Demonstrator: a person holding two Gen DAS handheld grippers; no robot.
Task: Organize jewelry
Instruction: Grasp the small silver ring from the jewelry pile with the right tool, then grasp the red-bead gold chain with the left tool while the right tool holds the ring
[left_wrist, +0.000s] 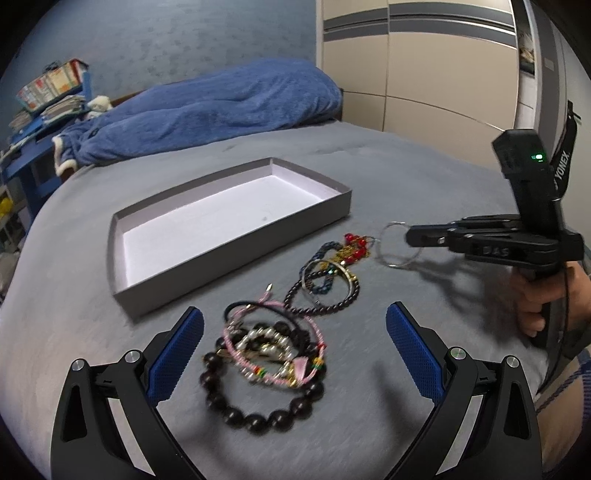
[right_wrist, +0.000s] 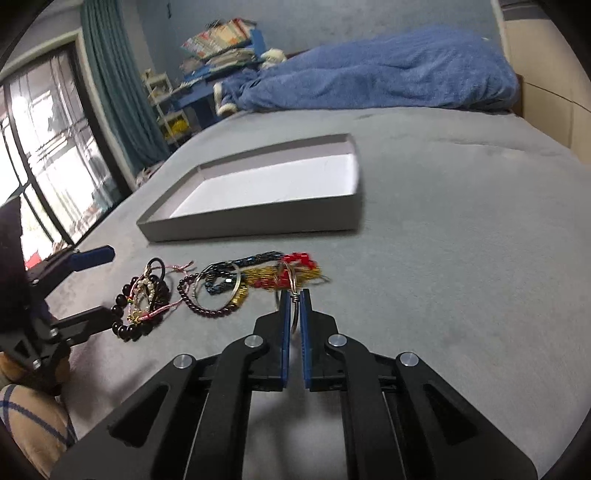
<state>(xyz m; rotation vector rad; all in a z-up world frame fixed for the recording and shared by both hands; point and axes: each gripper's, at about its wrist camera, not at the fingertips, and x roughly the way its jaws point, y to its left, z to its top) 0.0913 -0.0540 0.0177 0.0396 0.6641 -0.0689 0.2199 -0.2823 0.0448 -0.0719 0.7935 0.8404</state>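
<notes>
A shallow grey box (left_wrist: 236, 236) with a white inside lies empty on the grey bed; it also shows in the right wrist view (right_wrist: 258, 225). Before it lies a heap of jewelry: a dark large-bead bracelet (left_wrist: 258, 417), a pink cord bracelet (left_wrist: 240, 354), a dark small-bead bracelet (left_wrist: 332, 306) and red and gold beads (left_wrist: 354, 247). My left gripper (left_wrist: 295, 325) is open above the near heap. My right gripper (right_wrist: 294, 295) is shut on a thin silver wire bangle (left_wrist: 395, 264), held just above the bed; the bangle also shows in the right wrist view (right_wrist: 293, 280).
A blue blanket (left_wrist: 221, 107) lies bunched at the far end of the bed. A cluttered blue shelf (left_wrist: 40, 122) stands at the far left, wardrobe doors (left_wrist: 424, 74) at the back right. A window (right_wrist: 44, 147) is at the left.
</notes>
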